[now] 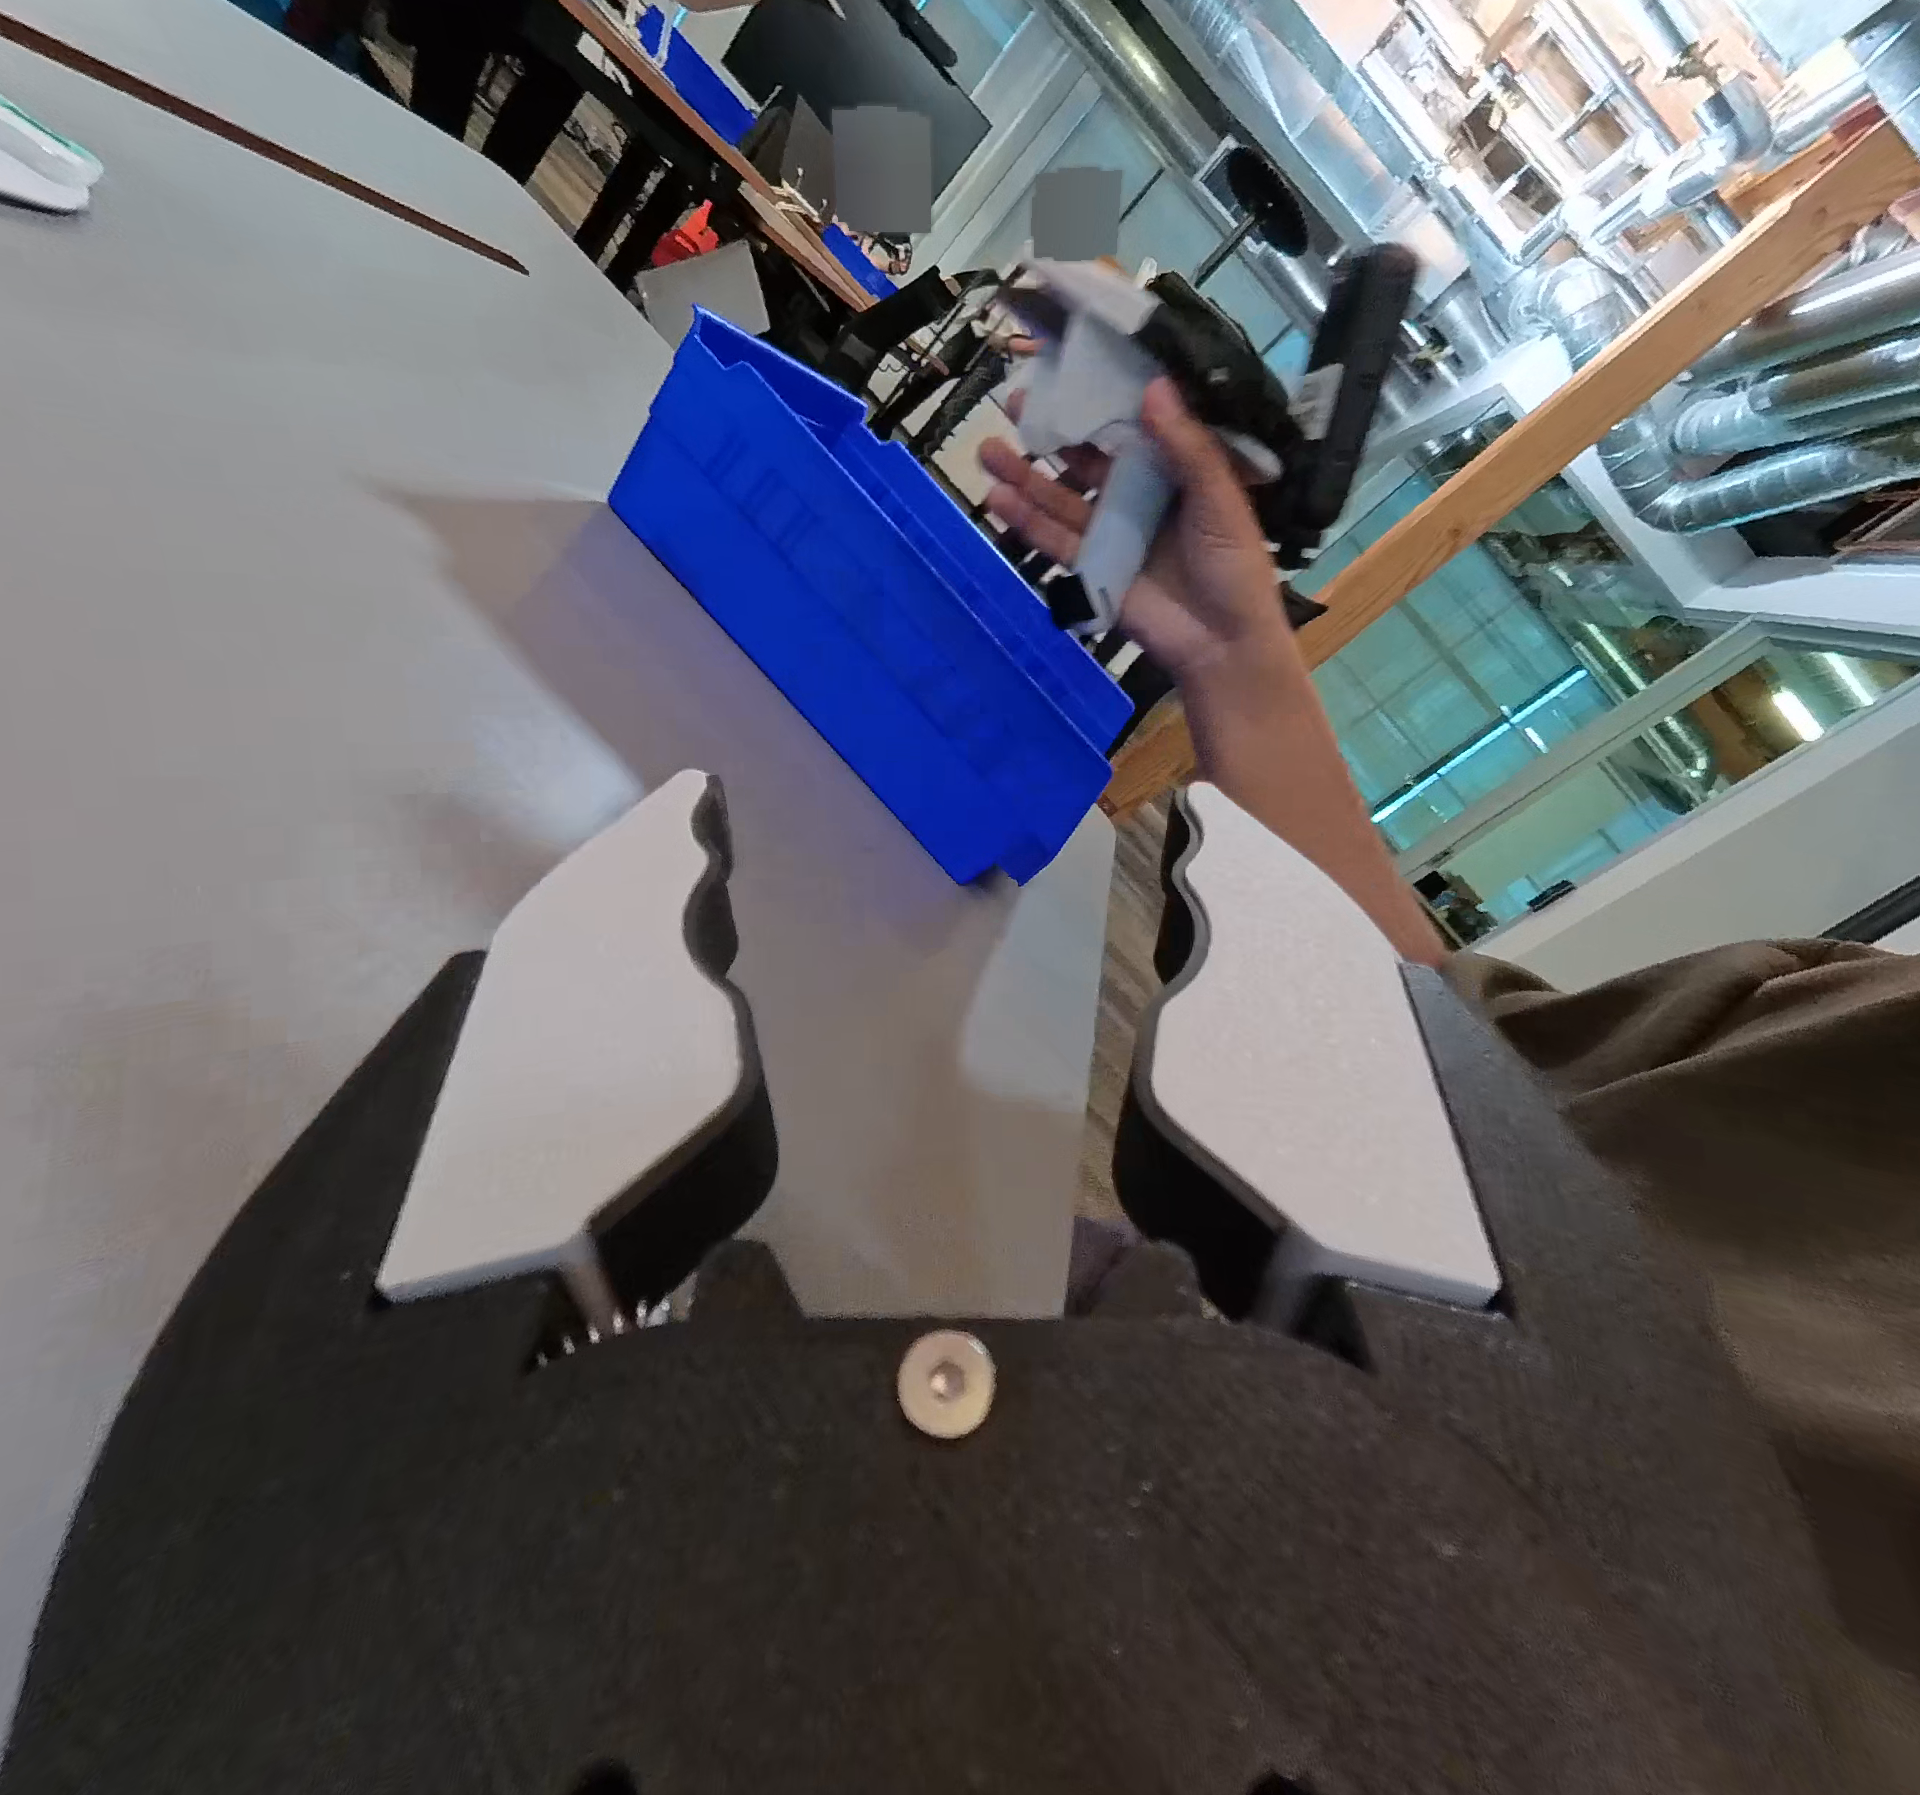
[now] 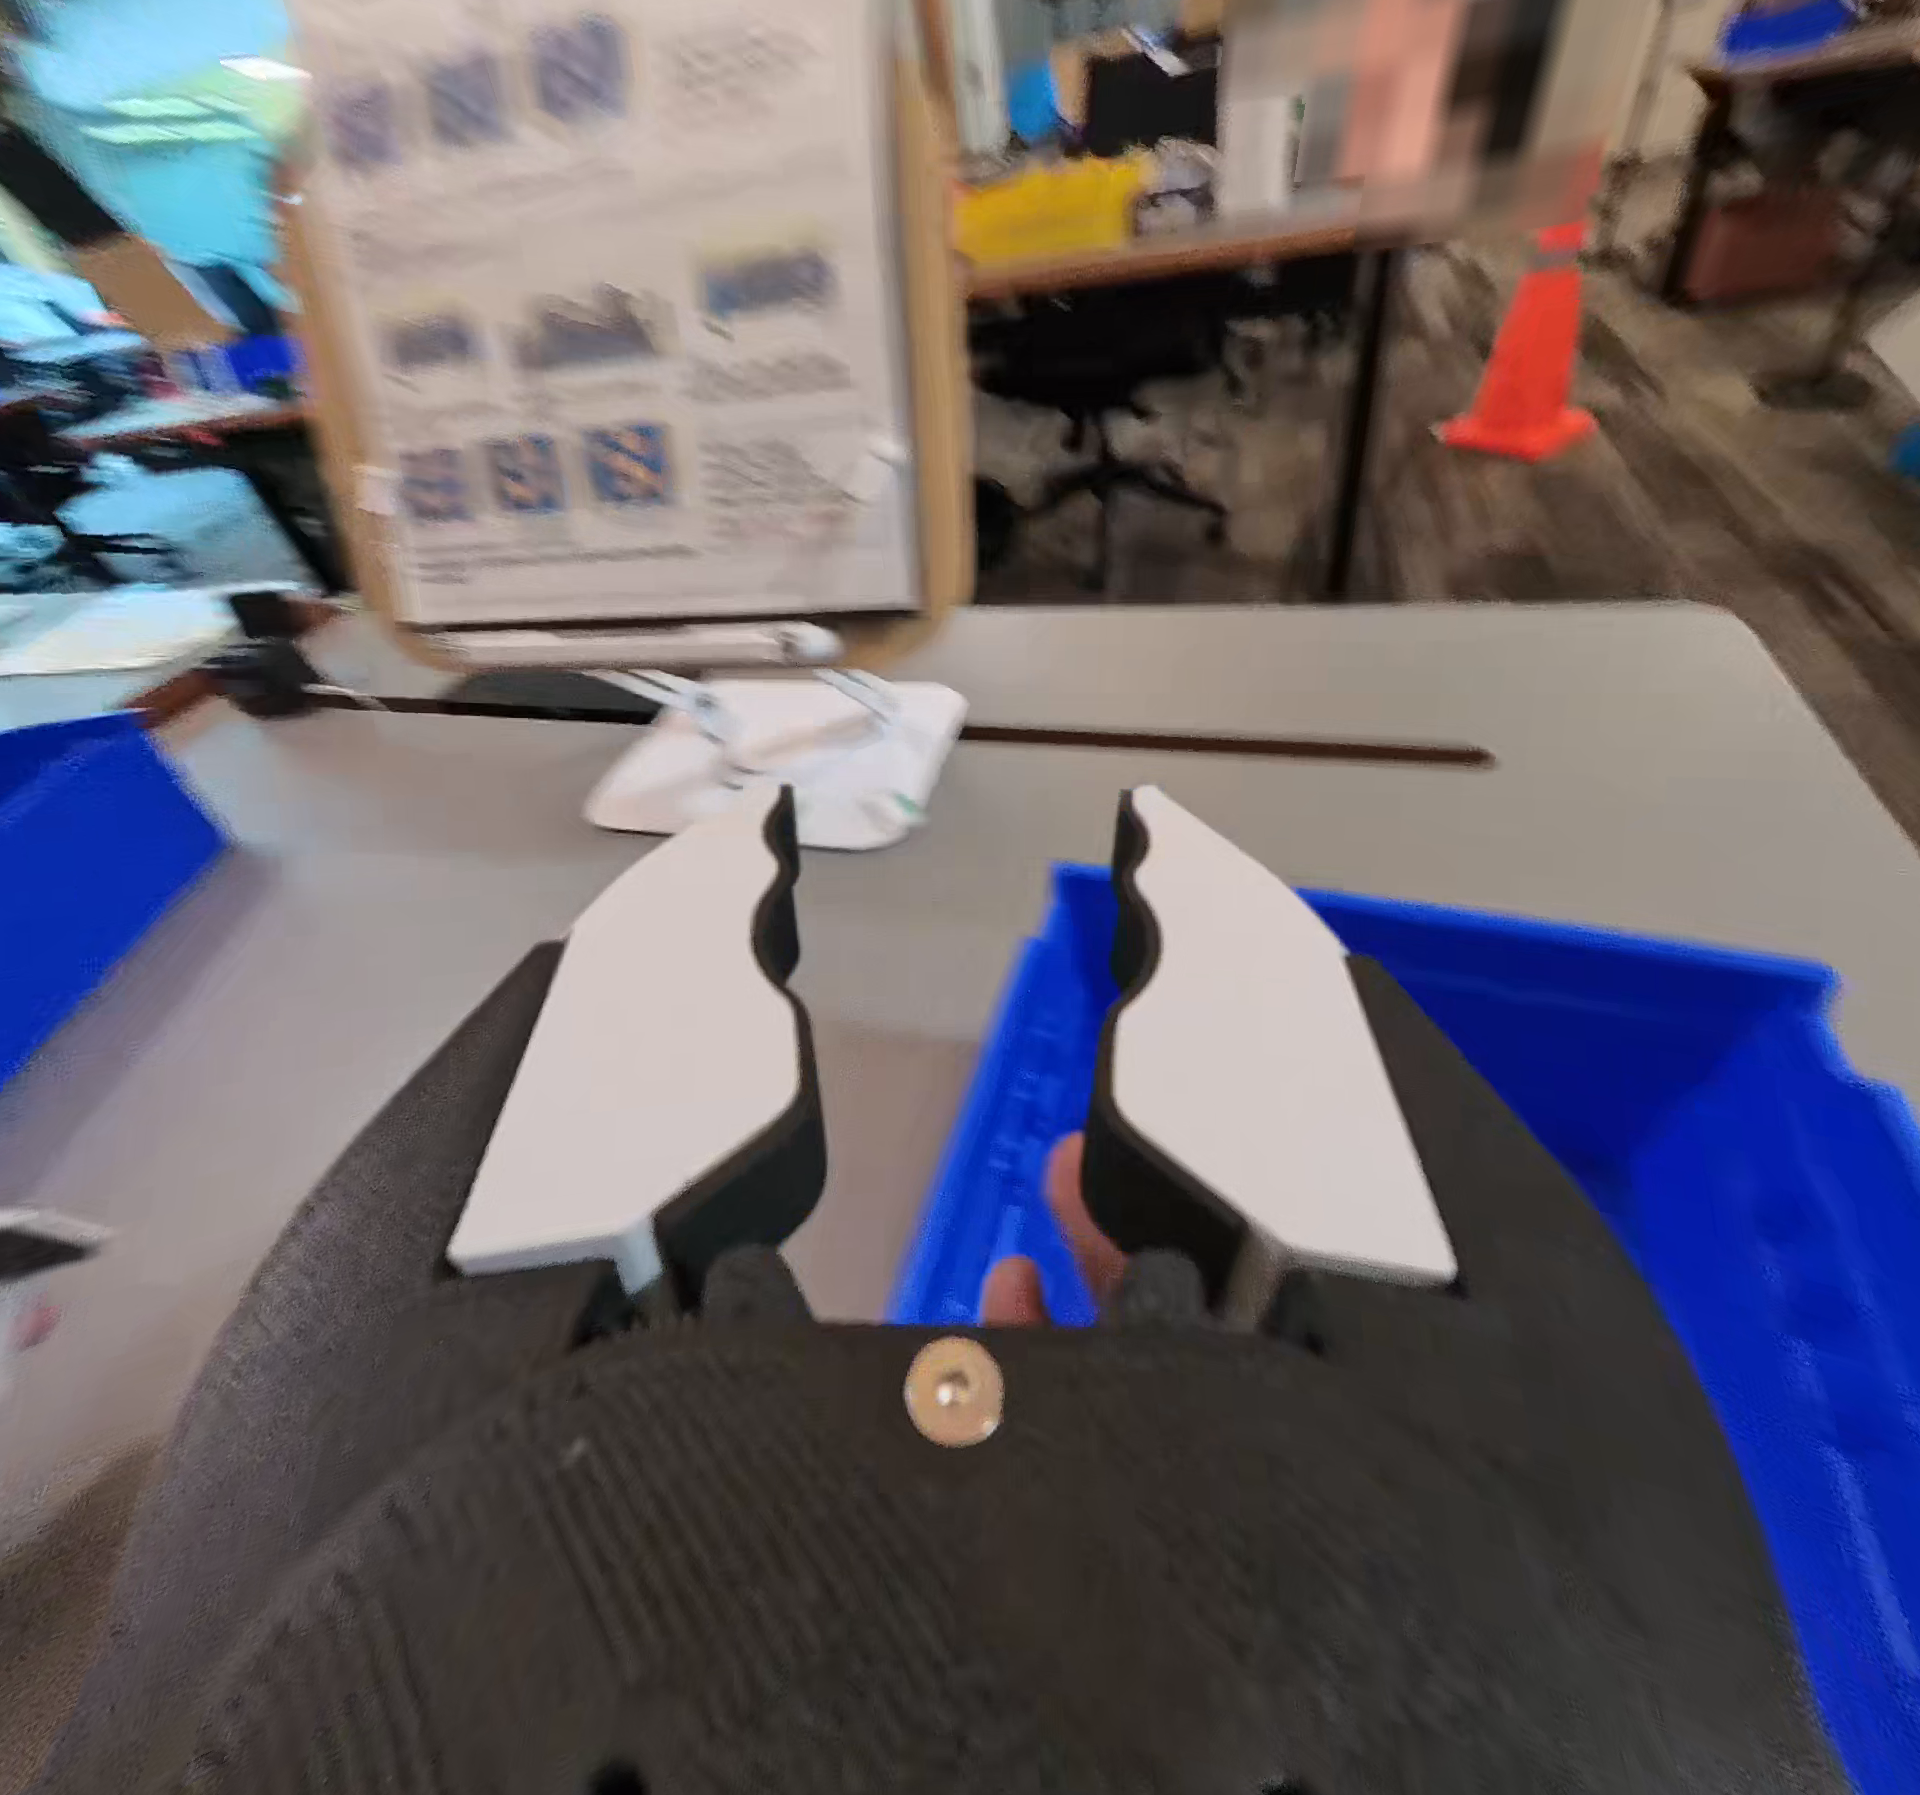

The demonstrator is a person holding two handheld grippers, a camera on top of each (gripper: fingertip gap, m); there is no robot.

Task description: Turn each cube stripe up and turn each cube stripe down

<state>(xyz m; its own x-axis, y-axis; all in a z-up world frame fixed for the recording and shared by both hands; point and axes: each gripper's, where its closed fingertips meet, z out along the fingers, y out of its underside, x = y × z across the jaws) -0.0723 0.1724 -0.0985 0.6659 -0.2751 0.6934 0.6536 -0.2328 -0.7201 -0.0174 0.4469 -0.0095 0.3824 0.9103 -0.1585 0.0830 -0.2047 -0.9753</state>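
Our left claw (image 1: 940,872) is wide apart, empty, tilted over the grey tabletop (image 1: 260,602). Ahead of it a blue bin (image 1: 862,602) runs lengthwise away toward the tabletop edge. Our right claw (image 2: 956,862) is also wide, empty, above another blue bin (image 2: 1558,1070), white pack (image 2: 790,769) beyond. No cubes visible to us.

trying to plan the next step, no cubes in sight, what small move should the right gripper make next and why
Probably tip the right gripper down into the blue bin below it: both grippers are open and empty, and the visible bin interior shows no cubes.
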